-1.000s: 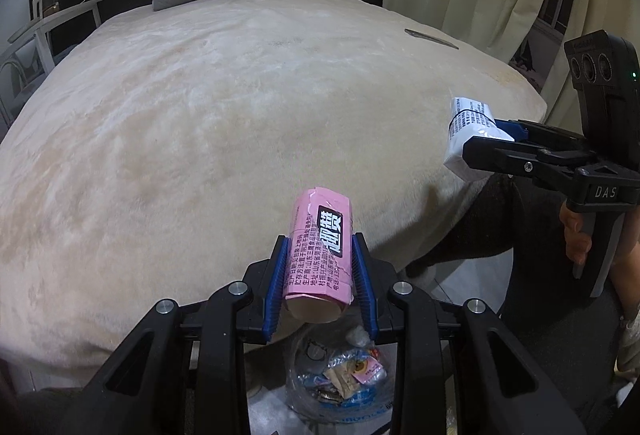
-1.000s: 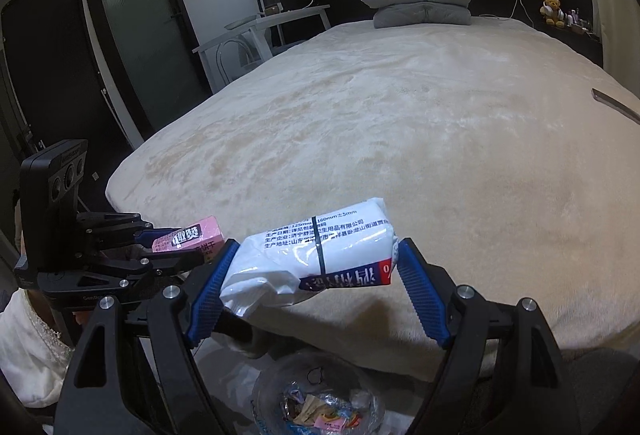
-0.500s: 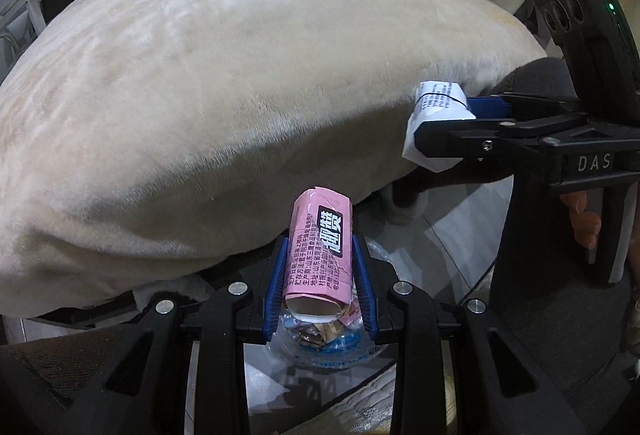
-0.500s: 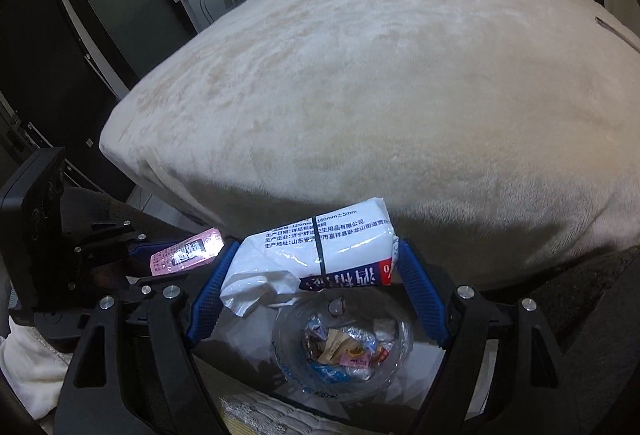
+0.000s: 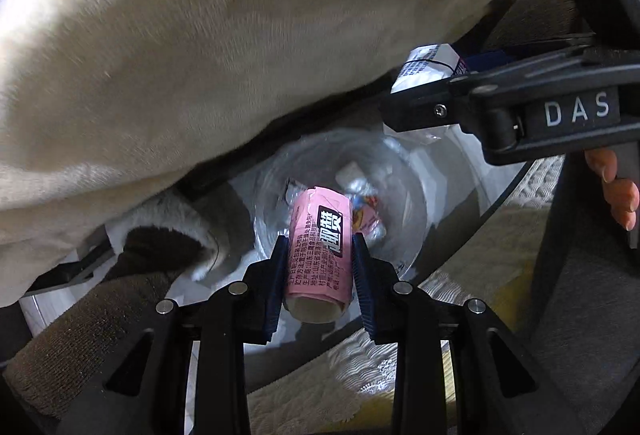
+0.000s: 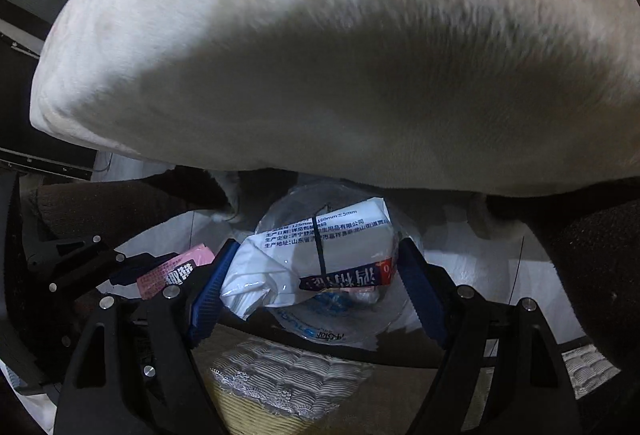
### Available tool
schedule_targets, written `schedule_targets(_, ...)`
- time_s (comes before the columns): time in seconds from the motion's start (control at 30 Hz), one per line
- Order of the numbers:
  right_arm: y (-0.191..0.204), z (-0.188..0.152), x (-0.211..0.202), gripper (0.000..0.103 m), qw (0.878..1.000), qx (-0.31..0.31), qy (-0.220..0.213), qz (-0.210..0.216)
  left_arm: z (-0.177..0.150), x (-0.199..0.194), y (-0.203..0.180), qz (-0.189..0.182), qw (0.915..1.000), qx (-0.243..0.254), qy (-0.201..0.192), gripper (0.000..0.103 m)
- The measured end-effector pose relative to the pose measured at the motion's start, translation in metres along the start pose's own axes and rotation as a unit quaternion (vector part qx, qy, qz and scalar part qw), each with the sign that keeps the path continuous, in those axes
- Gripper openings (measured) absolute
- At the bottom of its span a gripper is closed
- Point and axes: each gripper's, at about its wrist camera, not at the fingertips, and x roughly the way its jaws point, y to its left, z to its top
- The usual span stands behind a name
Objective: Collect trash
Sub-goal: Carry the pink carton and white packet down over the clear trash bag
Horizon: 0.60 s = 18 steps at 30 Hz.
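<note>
Left tool (image 5: 319, 267): pink printed packet (image 5: 320, 255)

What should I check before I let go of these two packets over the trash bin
1. Left gripper clamped on the pink packet: ok.
2. Right gripper clamped on the white packet: ok.
3. Pink packet over the clear bin mouth: ok.
4. White packet over the bin: ok in the right wrist view.
5. Grippers clear of each other: close, cannot tell.
6. Room left in the bin: ok, wrappers only at the bottom.
</note>
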Motion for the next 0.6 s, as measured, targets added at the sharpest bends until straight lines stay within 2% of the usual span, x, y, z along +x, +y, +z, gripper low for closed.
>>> schedule_targets(0.23,-0.020,0.003,0.040,0.079,0.998,0.034,0.058,-0.015,0.011,0.039,0.010,-0.020,0.9982,-0.005,0.057,0.031)
schedule_targets(0.33,-0.027,0.005,0.056,0.078,0.996,0.048,0.079,-0.020,0.016,0.056,0.011,-0.023,0.9973,-0.007,0.070,0.031)
schedule_targets(0.6,-0.043,0.002,0.098,0.078,0.988,0.076,0.134,-0.030,0.022,0.115,0.016,-0.036,0.9900,-0.009,0.136,0.031)
